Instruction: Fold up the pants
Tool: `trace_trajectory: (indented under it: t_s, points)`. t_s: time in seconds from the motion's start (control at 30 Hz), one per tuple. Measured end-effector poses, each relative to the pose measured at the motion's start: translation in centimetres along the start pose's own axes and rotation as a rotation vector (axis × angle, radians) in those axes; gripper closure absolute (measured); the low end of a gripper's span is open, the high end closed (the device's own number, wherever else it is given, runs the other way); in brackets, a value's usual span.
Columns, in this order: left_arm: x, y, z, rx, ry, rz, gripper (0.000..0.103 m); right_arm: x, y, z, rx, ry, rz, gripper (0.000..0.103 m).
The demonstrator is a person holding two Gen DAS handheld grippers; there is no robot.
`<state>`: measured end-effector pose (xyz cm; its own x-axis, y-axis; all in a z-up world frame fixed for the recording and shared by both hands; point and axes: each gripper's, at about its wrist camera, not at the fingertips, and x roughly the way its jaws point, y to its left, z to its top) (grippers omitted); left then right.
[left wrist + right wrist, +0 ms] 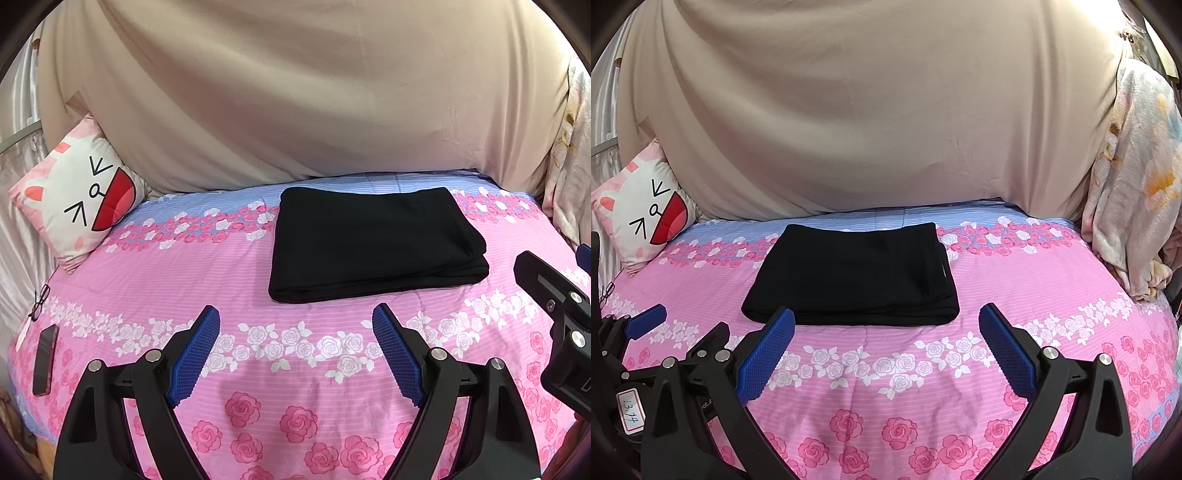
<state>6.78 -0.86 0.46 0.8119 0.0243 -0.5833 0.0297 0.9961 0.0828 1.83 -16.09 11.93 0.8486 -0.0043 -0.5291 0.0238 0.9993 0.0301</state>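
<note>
This is a bedroom at home: a bed (258,369) with a rose cover, a cat pillow (79,194), a blanket (1134,192).

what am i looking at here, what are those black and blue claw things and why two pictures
Each claw is a hand-held gripper with two blue-padded fingers, one per hand. A camera on each looks forward along its fingers, hence two pictures: one from the left gripper, one from the right gripper. Both are open and hold nothing. Ahead, on a pink floral bedspread, lie black pants, already folded into a neat rectangle. A cartoon cat pillow leans at the far left, with glasses and a phone near the left edge.
</note>
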Motion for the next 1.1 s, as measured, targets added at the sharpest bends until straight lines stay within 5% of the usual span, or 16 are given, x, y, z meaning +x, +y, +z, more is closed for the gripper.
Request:
trace_trajectory:
  t_s: [1.1]
  points:
    - [-0.12,-0.50,0.36,0.025,-0.020,0.018,0.021,0.01,0.07,-0.43,0.001,0.005,0.002,0.005]
